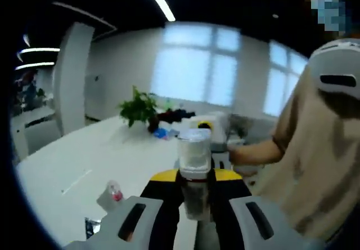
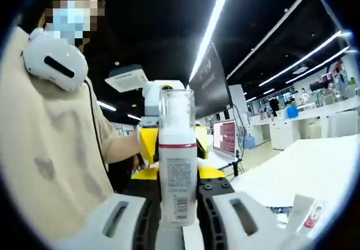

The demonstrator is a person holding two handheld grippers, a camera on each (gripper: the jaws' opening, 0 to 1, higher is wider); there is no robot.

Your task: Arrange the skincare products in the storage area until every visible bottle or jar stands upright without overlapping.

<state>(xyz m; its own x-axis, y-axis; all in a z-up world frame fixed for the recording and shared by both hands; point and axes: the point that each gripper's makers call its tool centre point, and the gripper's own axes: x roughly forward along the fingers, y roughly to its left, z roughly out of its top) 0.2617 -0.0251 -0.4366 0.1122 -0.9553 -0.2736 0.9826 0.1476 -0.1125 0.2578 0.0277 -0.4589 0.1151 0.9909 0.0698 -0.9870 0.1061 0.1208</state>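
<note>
A white pump bottle (image 2: 177, 177) with a clear cap, a pink band and a printed label stands upright between the jaws of my right gripper (image 2: 178, 205), which is shut on it. In the left gripper view, my left gripper (image 1: 195, 196) is shut on a clear-capped, red-banded bottle (image 1: 194, 165) of the same look. Each gripper faces the other: the left gripper (image 2: 151, 143) shows just behind the bottle, and the right gripper (image 1: 209, 127) does likewise. A small clear bottle (image 1: 113, 193) lies on the white table (image 1: 84, 160). A white tube (image 2: 304, 211) rests at the lower right.
A person in a beige shirt (image 1: 320, 165) stands close beside the grippers, one hand (image 1: 242, 155) near the bottle. A potted plant (image 1: 138, 107) and clutter sit at the table's far end. A monitor (image 2: 225, 138) and desks stand beyond the table (image 2: 315, 165).
</note>
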